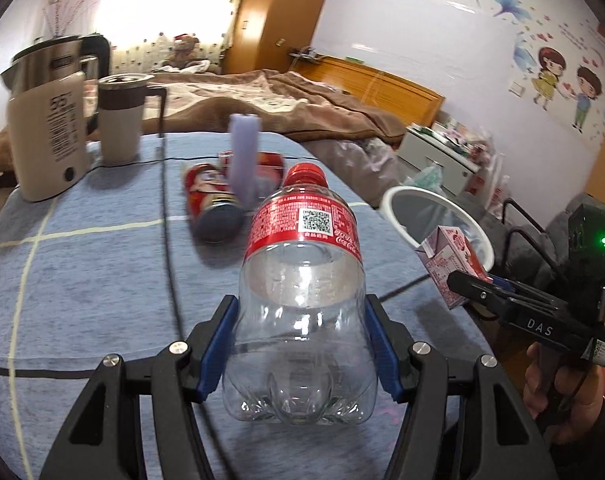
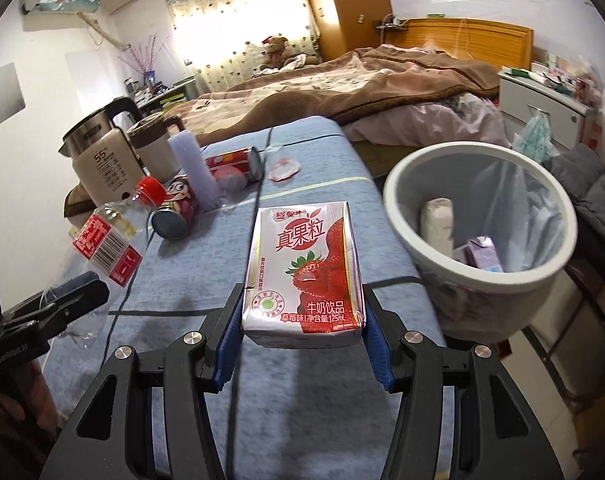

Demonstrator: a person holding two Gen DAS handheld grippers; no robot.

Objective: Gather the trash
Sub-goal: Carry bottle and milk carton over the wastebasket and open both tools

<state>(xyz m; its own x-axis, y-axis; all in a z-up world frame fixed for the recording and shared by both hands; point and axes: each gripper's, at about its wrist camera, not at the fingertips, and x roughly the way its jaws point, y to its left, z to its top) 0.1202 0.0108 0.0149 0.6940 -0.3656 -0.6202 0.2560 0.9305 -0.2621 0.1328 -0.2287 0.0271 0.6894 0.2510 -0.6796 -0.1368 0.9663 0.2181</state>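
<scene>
My left gripper (image 1: 302, 348) is shut on an empty clear plastic bottle (image 1: 302, 300) with a red cap and red label, held above the blue tablecloth (image 1: 82, 280). The bottle also shows in the right wrist view (image 2: 106, 256). My right gripper (image 2: 302, 336) is shut on a strawberry milk carton (image 2: 304, 268), held over the table's right side, left of the white trash bin (image 2: 478, 280). The carton (image 1: 450, 260) and bin (image 1: 438, 216) also show in the left wrist view. Two red cans (image 2: 178, 208) and a purple foam piece (image 2: 194, 168) lie on the table.
A kettle (image 2: 98, 152) and a mug (image 2: 154, 148) stand at the table's far left. A small plastic scrap (image 2: 284, 170) lies mid-table. The bin holds a paper roll and a purple carton. A bed (image 2: 342, 84) is behind the table. A black cable (image 1: 170, 240) crosses the cloth.
</scene>
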